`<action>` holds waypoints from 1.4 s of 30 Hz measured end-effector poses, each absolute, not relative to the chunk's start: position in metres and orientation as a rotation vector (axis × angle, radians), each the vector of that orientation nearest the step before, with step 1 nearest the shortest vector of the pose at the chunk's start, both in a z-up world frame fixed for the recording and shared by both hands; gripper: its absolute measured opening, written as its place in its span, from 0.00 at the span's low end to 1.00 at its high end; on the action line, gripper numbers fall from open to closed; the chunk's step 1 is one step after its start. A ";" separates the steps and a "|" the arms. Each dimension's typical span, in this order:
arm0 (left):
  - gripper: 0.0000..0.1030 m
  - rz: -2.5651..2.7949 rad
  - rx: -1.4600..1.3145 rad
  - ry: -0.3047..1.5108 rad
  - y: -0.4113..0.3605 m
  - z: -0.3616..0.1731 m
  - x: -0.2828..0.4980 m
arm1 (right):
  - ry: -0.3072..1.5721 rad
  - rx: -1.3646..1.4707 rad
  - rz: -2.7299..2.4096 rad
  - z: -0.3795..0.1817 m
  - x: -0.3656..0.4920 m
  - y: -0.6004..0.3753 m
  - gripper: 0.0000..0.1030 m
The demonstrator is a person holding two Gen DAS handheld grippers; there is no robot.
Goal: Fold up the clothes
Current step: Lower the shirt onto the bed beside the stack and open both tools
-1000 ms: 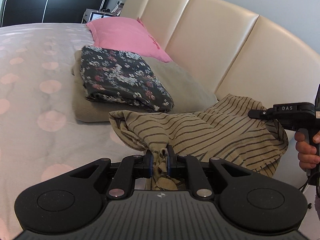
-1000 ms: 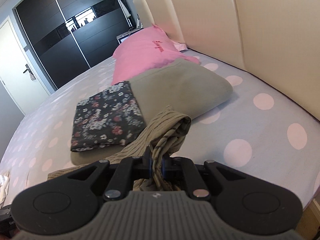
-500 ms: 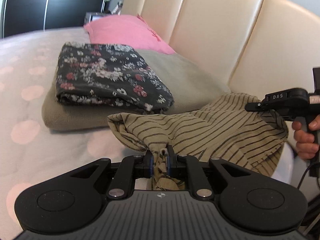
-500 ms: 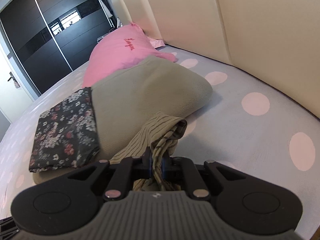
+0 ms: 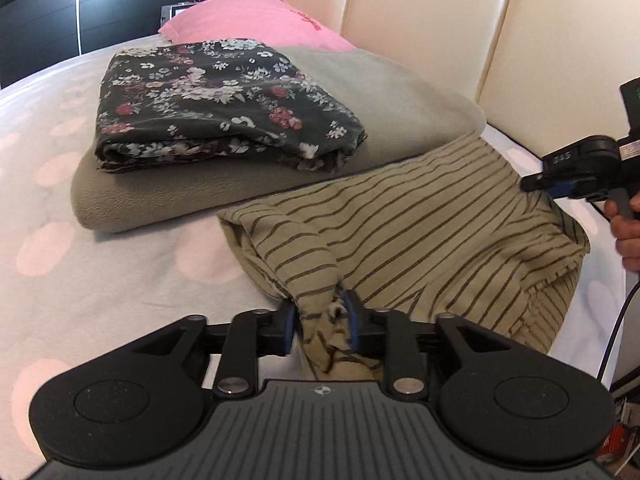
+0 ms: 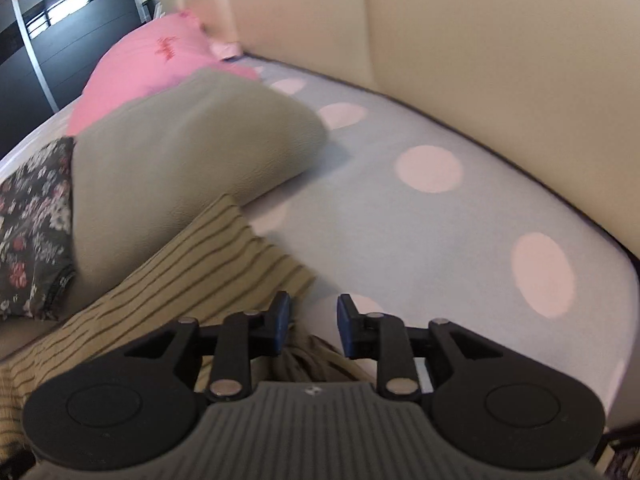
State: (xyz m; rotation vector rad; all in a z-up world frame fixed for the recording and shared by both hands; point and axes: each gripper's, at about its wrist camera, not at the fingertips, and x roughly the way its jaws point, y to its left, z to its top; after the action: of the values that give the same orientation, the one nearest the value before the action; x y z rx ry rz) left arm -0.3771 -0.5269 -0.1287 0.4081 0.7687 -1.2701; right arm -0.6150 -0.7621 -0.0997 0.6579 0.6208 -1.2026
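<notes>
A folded olive striped garment (image 5: 420,220) (image 6: 192,280) lies on the dotted bed sheet (image 5: 120,260), its far edge against a grey-green folded blanket (image 5: 380,100). My left gripper (image 5: 320,322) is at the garment's near corner. Its jaws are opening, and a bunch of the striped cloth still sits loosely between the blue pads (image 5: 289,330). My right gripper (image 6: 312,322) (image 5: 534,182) is at the garment's right corner with its jaws opening too. The cloth has dropped below and behind its pads (image 6: 282,320), and only bed sheet (image 6: 400,220) shows between them.
A folded dark floral garment (image 5: 216,100) (image 6: 32,220) rests on the grey-green blanket (image 6: 180,152), with a pink pillow (image 5: 260,20) (image 6: 140,68) behind. The cream padded headboard (image 5: 440,20) (image 6: 480,60) runs along the right. A person's hand (image 5: 628,232) holds the right gripper's handle.
Both grippers came down toward the bed with the striped garment, which now lies flatter beside the blanket. Both pairs of jaws have parted, and the cloth has slipped out of the right one.
</notes>
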 end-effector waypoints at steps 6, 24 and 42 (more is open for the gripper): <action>0.27 -1.256 0.368 0.703 -0.495 -0.103 -0.370 | 0.546 0.607 -1.214 -0.074 -0.633 -0.728 0.26; 0.18 -1.391 0.740 0.628 -0.513 -0.147 -0.427 | 0.731 0.520 -1.088 -0.143 -0.630 -0.663 0.20; 0.25 -1.484 0.655 0.615 -0.482 -0.075 -0.411 | 0.834 0.686 -1.253 -0.056 -0.620 -0.592 0.39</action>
State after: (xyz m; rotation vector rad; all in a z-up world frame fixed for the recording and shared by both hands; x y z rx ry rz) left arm -0.4110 -0.4823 -0.0755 0.6546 0.6154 -1.4836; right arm -0.6197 -0.5924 -0.0555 0.6856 0.8339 -1.2532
